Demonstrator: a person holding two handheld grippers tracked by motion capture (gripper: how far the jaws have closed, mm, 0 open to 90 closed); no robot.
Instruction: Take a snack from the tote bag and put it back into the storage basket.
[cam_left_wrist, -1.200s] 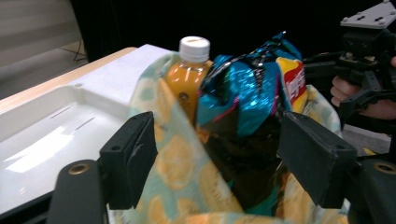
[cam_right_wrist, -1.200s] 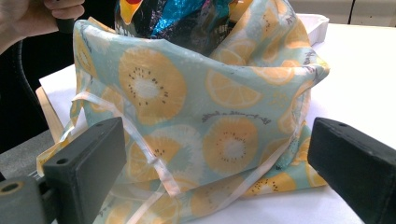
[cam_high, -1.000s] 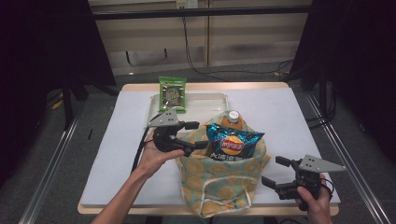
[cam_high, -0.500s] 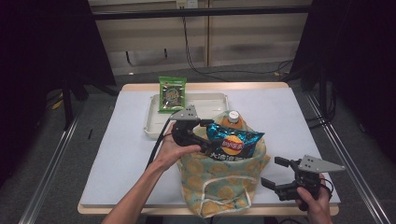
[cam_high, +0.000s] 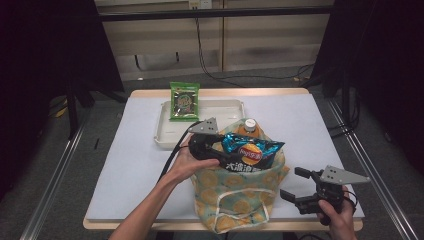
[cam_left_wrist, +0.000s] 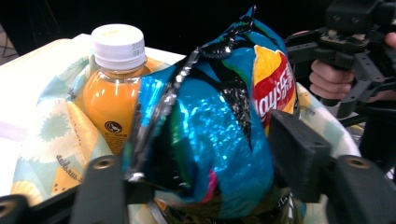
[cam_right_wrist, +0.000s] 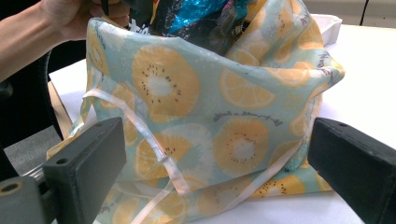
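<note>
A blue chip bag (cam_high: 250, 152) sticks out of the top of a fruit-print cloth bag (cam_high: 235, 195) in the middle of the table. Beside it in the bag stands an orange juice bottle (cam_high: 248, 126) with a white cap. My left gripper (cam_high: 217, 152) reaches in from the left. Its jaws have just been closing and now press on both sides of the chip bag (cam_left_wrist: 210, 140), with the bottle (cam_left_wrist: 114, 88) just behind. My right gripper (cam_high: 291, 183) rests open at the front right, pointing at the cloth bag (cam_right_wrist: 210, 140) with nothing between its jaws.
A white tray (cam_high: 225, 107) lies behind the cloth bag, and a green snack packet (cam_high: 184, 101) leans on its far left rim. A white mat (cam_high: 130, 165) covers the table, with bare room left of the bag. Dark space surrounds the table.
My left gripper has moved right from beside the cloth bag to its top, and its jaws have come in onto the chip bag. The right gripper has stayed put.
</note>
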